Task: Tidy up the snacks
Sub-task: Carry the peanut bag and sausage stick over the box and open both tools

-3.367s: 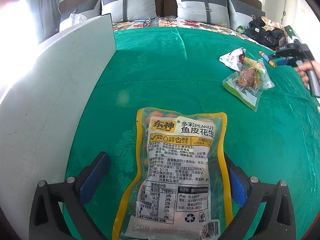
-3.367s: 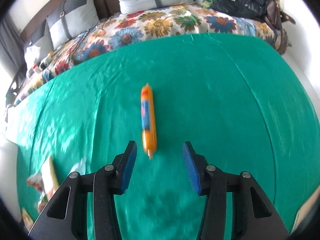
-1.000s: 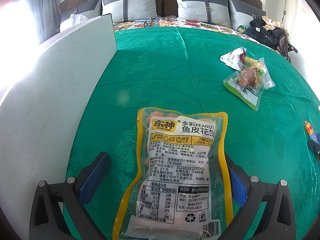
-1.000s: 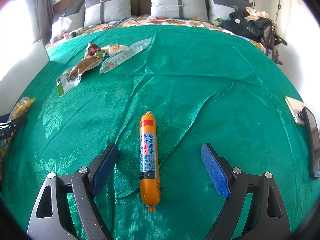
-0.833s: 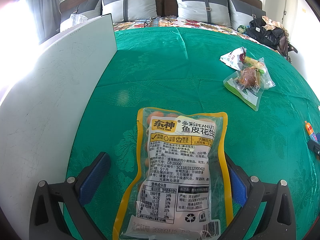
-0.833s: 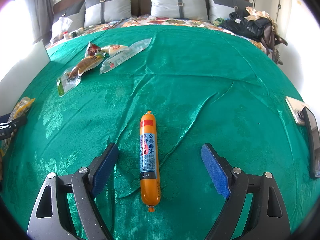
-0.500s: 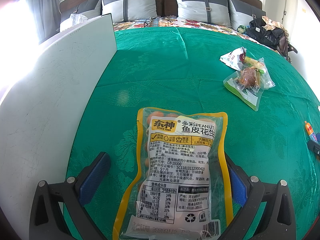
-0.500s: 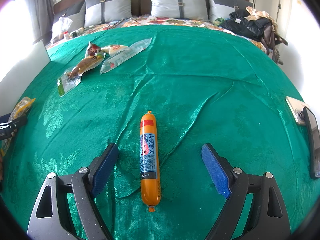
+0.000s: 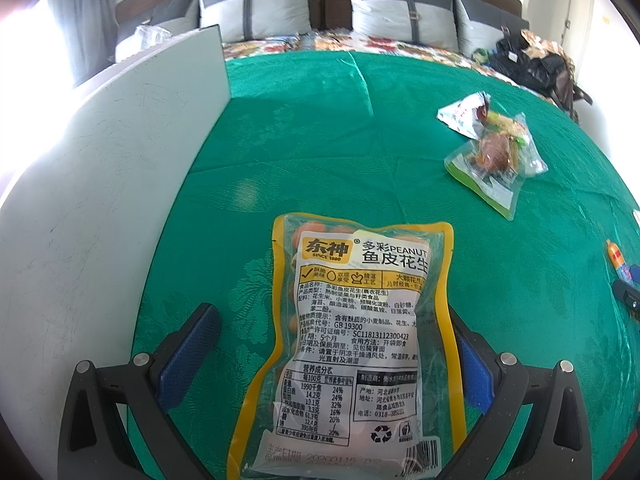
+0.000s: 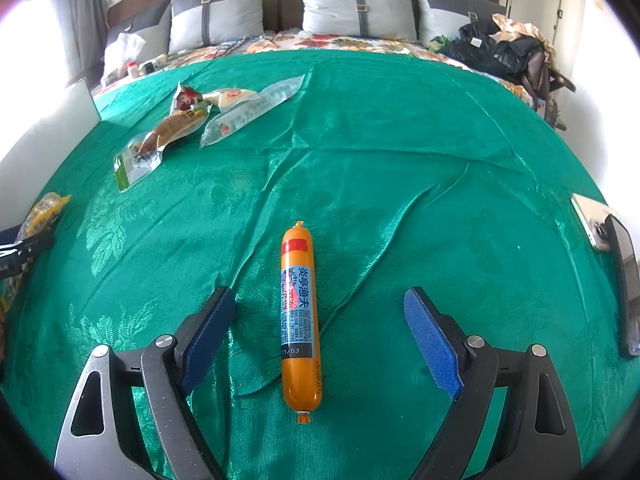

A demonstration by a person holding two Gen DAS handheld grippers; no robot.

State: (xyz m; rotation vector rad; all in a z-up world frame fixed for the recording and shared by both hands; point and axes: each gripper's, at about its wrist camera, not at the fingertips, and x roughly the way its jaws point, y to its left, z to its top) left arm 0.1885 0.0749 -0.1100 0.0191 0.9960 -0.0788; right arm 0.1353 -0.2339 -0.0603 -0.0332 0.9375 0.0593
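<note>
A yellow-edged clear bag of coated peanuts (image 9: 352, 340) lies flat on the green bedspread (image 9: 320, 140), label side up. My left gripper (image 9: 332, 314) stands open around it, its left pad apart from the bag and its right pad at the bag's edge. An orange sausage stick (image 10: 300, 320) lies lengthwise between the wide-open jaws of my right gripper (image 10: 319, 292), touching neither blue pad. The sausage's tip (image 9: 615, 257) also shows at the right edge of the left wrist view. The peanut bag (image 10: 44, 212) and the left gripper's finger (image 10: 24, 254) appear at the left edge of the right wrist view.
A white board (image 9: 100, 200) stands upright along the bedspread's left side. A pile of snack packets (image 9: 492, 148) (image 10: 192, 120) lies farther back. A phone (image 10: 622, 280) rests at the right edge. Pillows (image 10: 356, 4) and a black bag (image 10: 496, 54) are at the headboard.
Since the oldest frames the sausage stick has come from beside the packet pile to a nearer spot, and the right jaws stand wider. Over the last second nothing has moved.
</note>
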